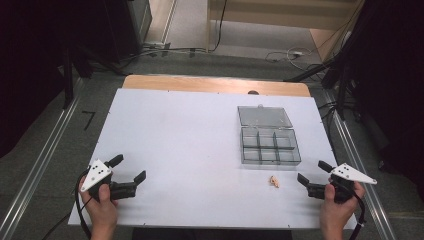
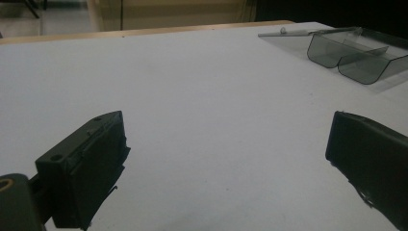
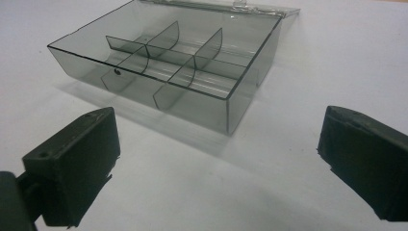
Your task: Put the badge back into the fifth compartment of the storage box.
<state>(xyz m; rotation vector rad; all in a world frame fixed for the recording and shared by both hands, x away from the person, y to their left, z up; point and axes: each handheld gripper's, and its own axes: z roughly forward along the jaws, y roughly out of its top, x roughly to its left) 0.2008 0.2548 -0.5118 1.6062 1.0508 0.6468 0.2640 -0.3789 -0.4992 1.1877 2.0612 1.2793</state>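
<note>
Each hand-held gripper (image 1: 127, 168): black jaws, white triangular plate, black cable.

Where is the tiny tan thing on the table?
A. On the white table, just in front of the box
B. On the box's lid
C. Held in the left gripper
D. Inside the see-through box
A: the tiny tan thing lies on the bare white table, just in front of the see-through box, near the open right gripper.
</note>
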